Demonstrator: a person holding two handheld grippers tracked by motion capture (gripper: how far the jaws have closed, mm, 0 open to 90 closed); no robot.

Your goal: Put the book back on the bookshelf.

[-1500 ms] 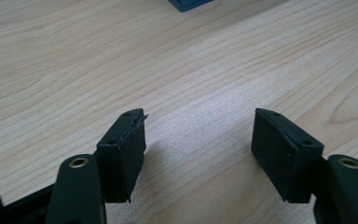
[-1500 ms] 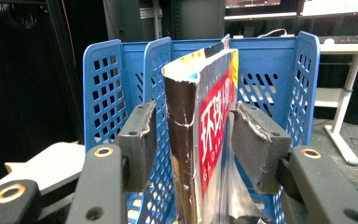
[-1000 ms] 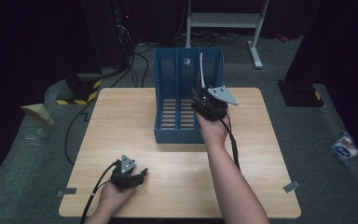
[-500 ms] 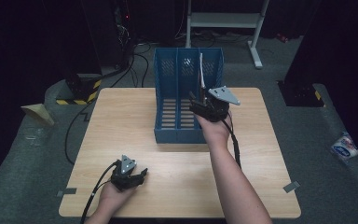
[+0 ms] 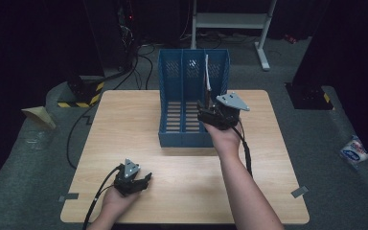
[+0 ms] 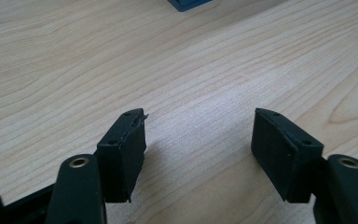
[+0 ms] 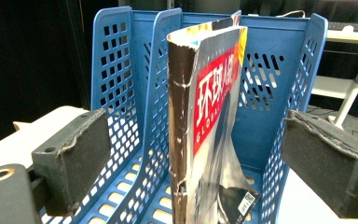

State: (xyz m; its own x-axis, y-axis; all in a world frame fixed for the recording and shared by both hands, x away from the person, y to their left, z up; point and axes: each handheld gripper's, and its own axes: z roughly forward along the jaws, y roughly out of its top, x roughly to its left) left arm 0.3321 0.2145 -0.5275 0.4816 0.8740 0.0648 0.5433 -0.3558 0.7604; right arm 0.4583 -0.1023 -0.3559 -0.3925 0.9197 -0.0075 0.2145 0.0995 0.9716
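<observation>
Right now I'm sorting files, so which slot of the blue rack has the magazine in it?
The right-hand slot of the blue rack, nearest the right claw. The magazine stands upright there; the other two slots hold nothing.

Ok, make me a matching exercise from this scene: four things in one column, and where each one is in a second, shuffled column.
Things:
1. magazine
2. file rack
3. left tongs
4. right tongs

Places:
A. open, low over bare wood at the table's near edge
B. open, at the rack's right-hand slot
C. upright in the right-hand slot
D. standing at the table's far middle

Pairs: 1-C, 2-D, 3-A, 4-B
</observation>
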